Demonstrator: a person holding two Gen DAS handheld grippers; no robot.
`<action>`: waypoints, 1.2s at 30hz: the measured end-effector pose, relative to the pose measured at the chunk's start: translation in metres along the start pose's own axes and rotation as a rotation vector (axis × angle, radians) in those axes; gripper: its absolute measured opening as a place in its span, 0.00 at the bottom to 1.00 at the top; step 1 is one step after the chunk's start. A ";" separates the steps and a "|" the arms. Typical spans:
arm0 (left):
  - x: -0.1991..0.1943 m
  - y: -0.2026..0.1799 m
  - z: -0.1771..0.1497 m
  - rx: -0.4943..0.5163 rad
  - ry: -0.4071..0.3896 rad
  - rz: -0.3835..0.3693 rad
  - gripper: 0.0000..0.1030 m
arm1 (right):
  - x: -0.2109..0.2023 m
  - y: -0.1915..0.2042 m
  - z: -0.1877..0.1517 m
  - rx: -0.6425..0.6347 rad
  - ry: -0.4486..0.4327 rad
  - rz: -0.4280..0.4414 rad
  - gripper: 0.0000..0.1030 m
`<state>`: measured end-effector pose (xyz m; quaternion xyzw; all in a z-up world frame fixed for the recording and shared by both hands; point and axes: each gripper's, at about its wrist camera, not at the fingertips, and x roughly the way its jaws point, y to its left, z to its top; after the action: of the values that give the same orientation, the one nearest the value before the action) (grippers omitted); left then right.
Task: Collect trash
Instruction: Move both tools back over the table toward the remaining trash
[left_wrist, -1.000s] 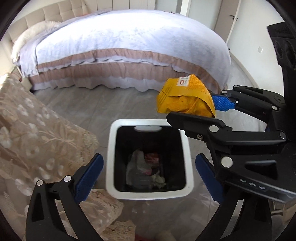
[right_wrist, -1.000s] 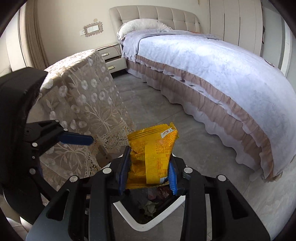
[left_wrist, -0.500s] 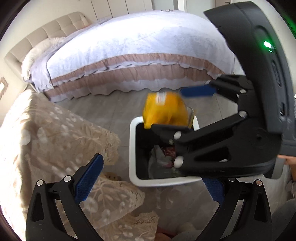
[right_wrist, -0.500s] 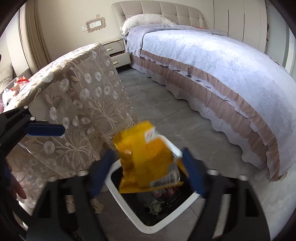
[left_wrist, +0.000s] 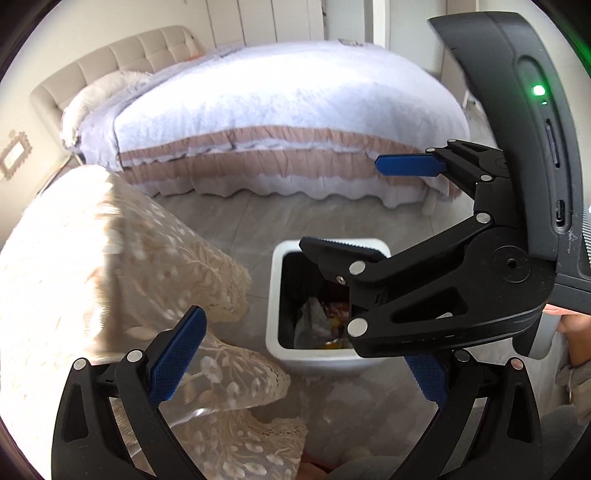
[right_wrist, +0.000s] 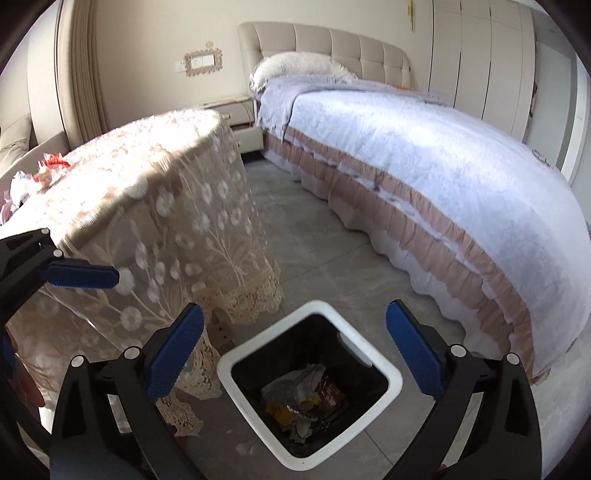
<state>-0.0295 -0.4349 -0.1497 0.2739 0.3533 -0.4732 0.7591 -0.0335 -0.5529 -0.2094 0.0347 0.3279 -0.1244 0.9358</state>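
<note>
A white-rimmed bin (right_wrist: 384, 363) with a black inside stands on the floor; it also shows in the left wrist view (left_wrist: 275, 295). Mixed trash (right_wrist: 306, 397) lies at its bottom, with a yellow piece (right_wrist: 277, 408) among it. My right gripper (right_wrist: 295, 354) is open and empty, held above the bin; in the left wrist view (left_wrist: 358, 206) it hangs over the bin and hides part of it. My left gripper (left_wrist: 301, 352) is open and empty, held near the bin's front rim.
A table with a lace cloth (right_wrist: 155, 206) stands left of the bin, with more trash (right_wrist: 40, 173) on its far left end. A large bed (right_wrist: 424, 155) lies to the right. Grey tiled floor (right_wrist: 317, 243) runs between them.
My right gripper opened and let go of the yellow snack bag, which dropped into the bin. Both views have shifted, the left one swinging toward the table.
</note>
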 end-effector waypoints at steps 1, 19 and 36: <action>-0.008 0.002 0.000 -0.007 -0.016 0.001 0.95 | -0.007 0.003 0.004 -0.004 -0.021 -0.003 0.95; -0.140 0.097 -0.064 -0.223 -0.220 0.277 0.95 | -0.075 0.137 0.080 -0.205 -0.312 0.157 0.96; -0.233 0.248 -0.176 -0.586 -0.242 0.618 0.95 | -0.056 0.293 0.124 -0.373 -0.332 0.388 0.96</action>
<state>0.0778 -0.0808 -0.0495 0.0824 0.2826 -0.1325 0.9465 0.0737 -0.2758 -0.0824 -0.0966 0.1752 0.1146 0.9731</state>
